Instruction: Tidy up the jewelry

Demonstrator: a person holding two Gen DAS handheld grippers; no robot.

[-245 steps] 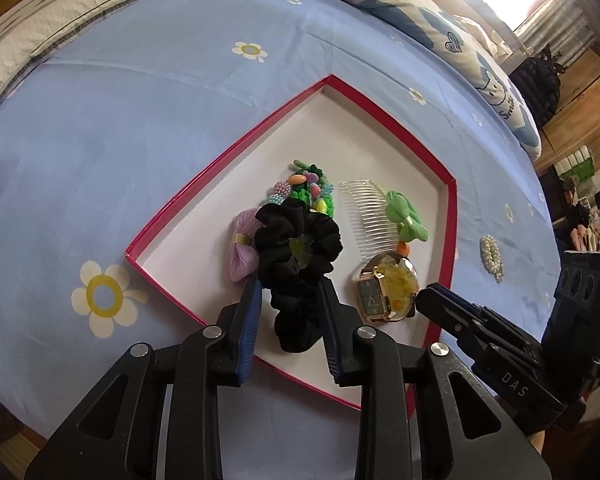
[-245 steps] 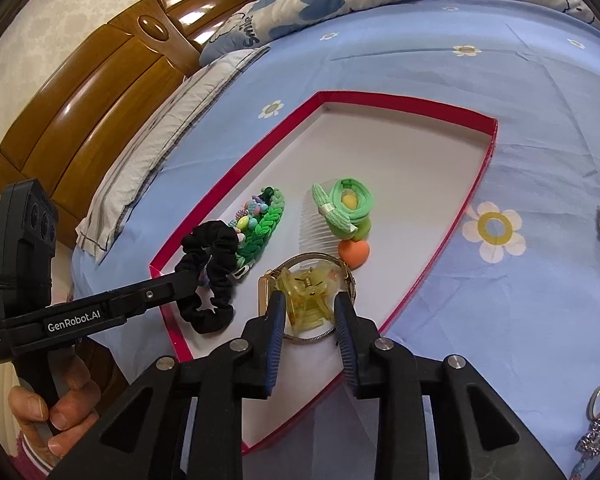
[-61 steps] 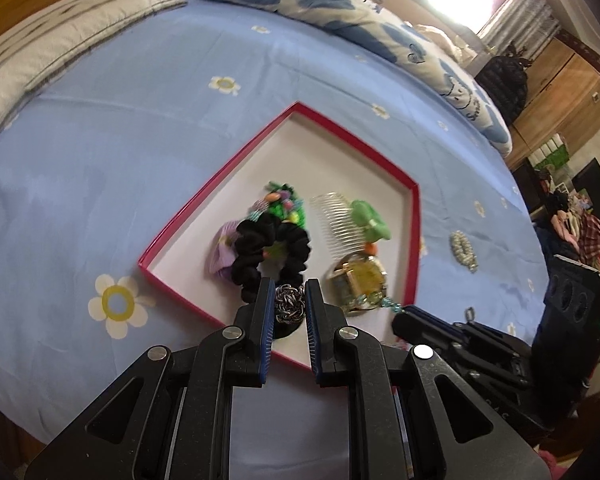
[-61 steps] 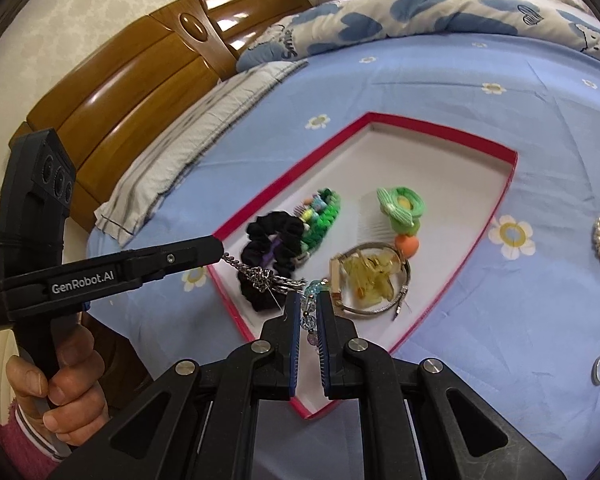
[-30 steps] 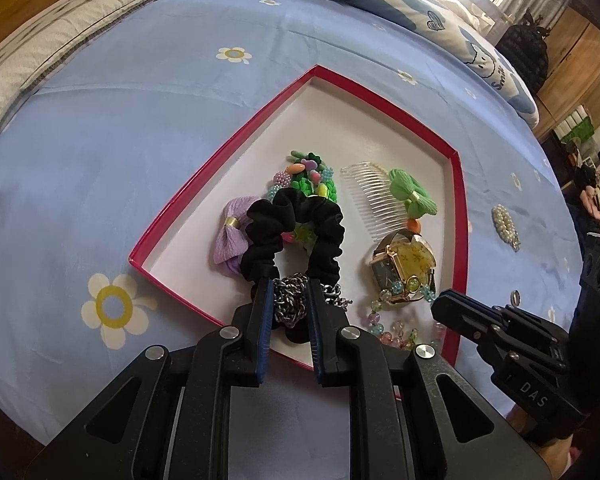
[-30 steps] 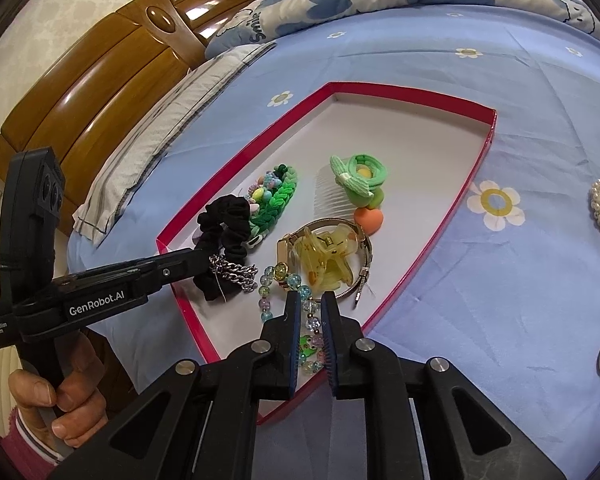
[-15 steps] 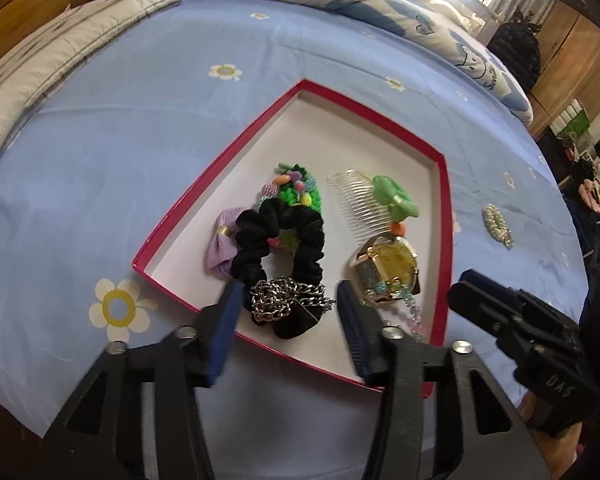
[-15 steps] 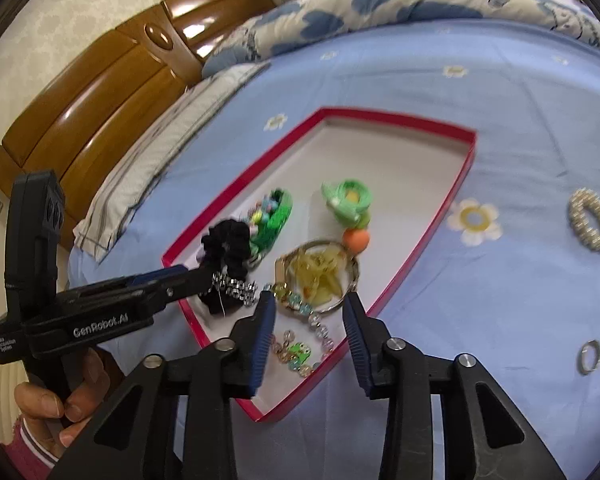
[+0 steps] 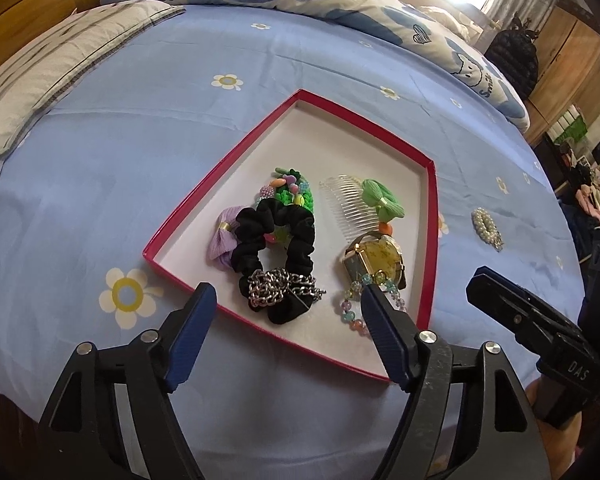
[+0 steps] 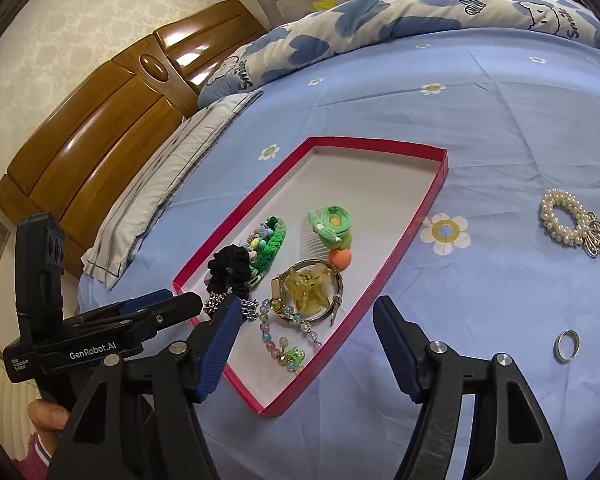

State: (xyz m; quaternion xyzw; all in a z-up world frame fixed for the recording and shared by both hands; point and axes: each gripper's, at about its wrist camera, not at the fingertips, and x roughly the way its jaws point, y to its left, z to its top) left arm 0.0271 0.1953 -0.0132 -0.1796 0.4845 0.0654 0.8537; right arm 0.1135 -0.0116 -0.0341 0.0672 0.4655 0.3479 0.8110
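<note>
A red-rimmed white tray (image 9: 431, 216) (image 10: 436, 196) lies on the blue bedsheet. In it are a black scrunchie (image 9: 278, 240) (image 10: 228, 268), a silver chain (image 9: 284, 285) draped over it, a beaded bracelet (image 10: 284, 340) (image 9: 352, 314), a gold watch with a yellow claw clip (image 9: 376, 258) (image 10: 308, 290), a clear comb (image 9: 348, 204), a green bow (image 9: 382, 200) and a green braided band (image 10: 270, 246). My left gripper (image 9: 286, 300) is open and empty above the tray's near edge. My right gripper (image 10: 306, 316) is open and empty over the tray's near corner.
A pearl scrunchie (image 10: 566, 224) (image 9: 486, 226) and a silver ring (image 10: 567, 345) lie on the sheet right of the tray. A wooden headboard (image 10: 100, 120) and pillows (image 10: 380, 20) stand at the far side. The bed edge is just below both grippers.
Both grippers have opened wide and pulled back. The chain and beaded bracelet, held between them earlier, now lie in the tray over the scrunchie and by the watch.
</note>
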